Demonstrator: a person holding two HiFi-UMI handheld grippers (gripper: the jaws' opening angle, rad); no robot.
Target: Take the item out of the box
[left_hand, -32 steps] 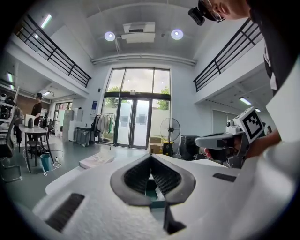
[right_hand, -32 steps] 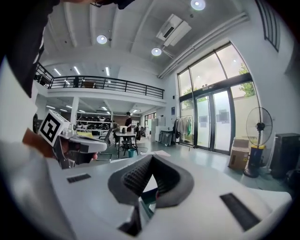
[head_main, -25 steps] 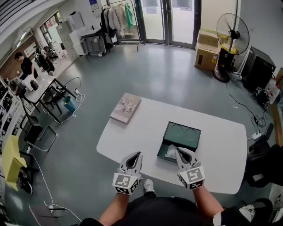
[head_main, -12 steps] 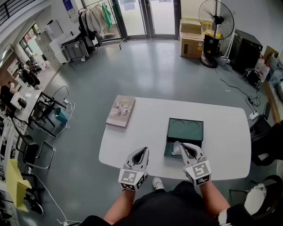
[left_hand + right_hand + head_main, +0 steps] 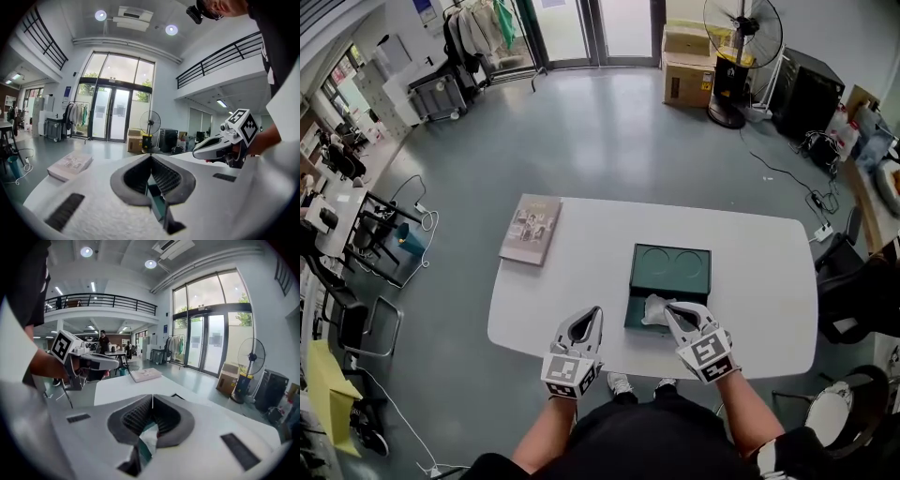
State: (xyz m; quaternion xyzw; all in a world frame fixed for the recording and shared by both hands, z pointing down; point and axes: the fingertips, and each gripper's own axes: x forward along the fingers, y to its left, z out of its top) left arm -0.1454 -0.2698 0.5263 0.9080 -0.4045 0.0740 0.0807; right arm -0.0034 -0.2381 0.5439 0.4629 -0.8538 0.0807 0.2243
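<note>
A dark green box (image 5: pixel 670 272) with two round hollows lies open on the white table (image 5: pixel 750 272). At its near end sits a crumpled white item (image 5: pixel 652 309). My right gripper (image 5: pixel 667 308) is shut, its tips at that item; in the right gripper view the white item (image 5: pixel 149 439) shows in the gap just behind the closed tips (image 5: pixel 152 397). My left gripper (image 5: pixel 596 313) hovers left of the box near the table's front edge, shut with nothing held. Through its gap, in the left gripper view, a strip of the green box (image 5: pixel 154 199) shows.
A flat book-like lid (image 5: pixel 531 229) lies at the table's far left corner. A standing fan (image 5: pixel 741 37) and cardboard boxes (image 5: pixel 686 52) stand on the floor beyond. A dark chair (image 5: pixel 853 281) stands at the table's right end. The person's body is close behind the front edge.
The head view has swung, so the table sits more squarely in frame. Both grippers have sunk slightly toward the table. The right gripper's tips stay at the white item.
</note>
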